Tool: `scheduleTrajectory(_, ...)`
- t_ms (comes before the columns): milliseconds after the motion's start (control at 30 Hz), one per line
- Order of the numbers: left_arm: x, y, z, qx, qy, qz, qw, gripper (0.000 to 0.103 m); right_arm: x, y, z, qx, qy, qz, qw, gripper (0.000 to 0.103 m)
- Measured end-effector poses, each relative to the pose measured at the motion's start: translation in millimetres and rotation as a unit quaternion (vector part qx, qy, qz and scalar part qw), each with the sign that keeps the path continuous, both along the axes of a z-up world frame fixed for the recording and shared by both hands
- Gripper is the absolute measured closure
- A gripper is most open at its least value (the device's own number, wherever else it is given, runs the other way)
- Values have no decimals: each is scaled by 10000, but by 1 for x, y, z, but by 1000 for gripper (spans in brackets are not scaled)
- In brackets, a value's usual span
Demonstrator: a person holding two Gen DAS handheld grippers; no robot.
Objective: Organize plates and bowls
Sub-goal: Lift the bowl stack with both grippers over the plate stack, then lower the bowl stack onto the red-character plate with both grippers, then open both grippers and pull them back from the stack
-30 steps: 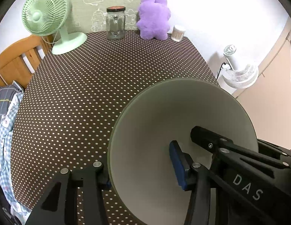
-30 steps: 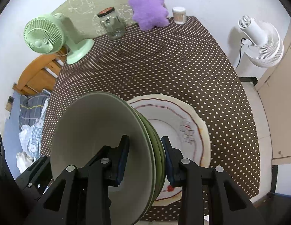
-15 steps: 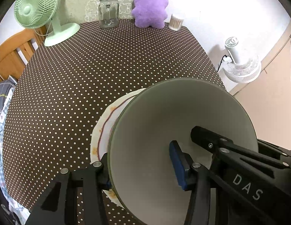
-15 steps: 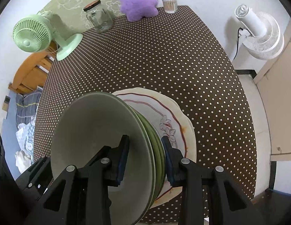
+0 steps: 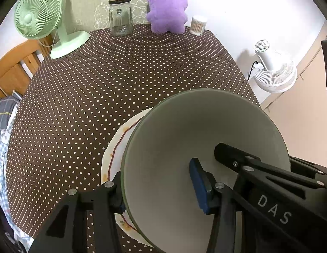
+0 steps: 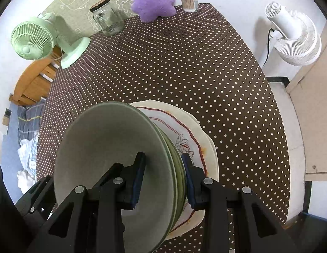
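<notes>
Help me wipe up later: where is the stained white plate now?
The white plate lies flat at the near end of the dotted table, directly under the green bowls that both claws grip.

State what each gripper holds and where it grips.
Both clamp the stack of green bowls by opposite rims: the right gripper and the left gripper each have one finger inside the top bowl.

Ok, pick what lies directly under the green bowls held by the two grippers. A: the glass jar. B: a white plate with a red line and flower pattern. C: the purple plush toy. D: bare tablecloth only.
B: in the right wrist view the white plate with its red line and flower lies on the dotted tablecloth, right below the green bowls.
</notes>
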State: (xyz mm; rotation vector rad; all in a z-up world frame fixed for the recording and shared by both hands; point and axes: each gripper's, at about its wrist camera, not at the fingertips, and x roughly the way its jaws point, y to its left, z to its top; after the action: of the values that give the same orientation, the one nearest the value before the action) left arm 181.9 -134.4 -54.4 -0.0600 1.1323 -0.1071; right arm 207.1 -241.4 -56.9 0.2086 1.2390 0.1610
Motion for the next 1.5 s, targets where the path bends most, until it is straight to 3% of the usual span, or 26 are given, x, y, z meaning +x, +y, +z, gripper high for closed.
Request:
scheduleTrajectory(467, -4, -10, 2, 124, -27, 194, 9997, 46, -7, -9, 3, 14, -159, 206, 9997, 64)
scheduleTrajectory(567, -8, -13, 5, 181, -60, 254, 9995, 39, -10, -9, 4, 48, -201, 317, 9993, 62)
scheduleTrajectory(667, -11, -14, 10, 243, -170, 265, 9992, 37, -12, -12, 6, 67, -264, 306, 9992, 51)
scheduleTrajectory(833, -18, -9, 17, 274, -302, 338, 9986, 16, -18, -17, 14, 14, -432, 220, 9988, 43)
scheduleTrajectory(1233, -42, 19, 57, 94, -1096, 131, 9939, 13, -46, -10, 59, -297, -1126, -146, 9931, 42)
scheduleTrajectory(1367, -56, 41, 72, 284, -1482, 249, 9882, 13, -64, 1, 76, -360, -1468, -261, 9882, 42)
scheduleTrajectory(1500, -69, 69, 83, 335, -1714, 278, 9842, 13, -85, 23, 91, -460, -1819, -359, 9816, 33)
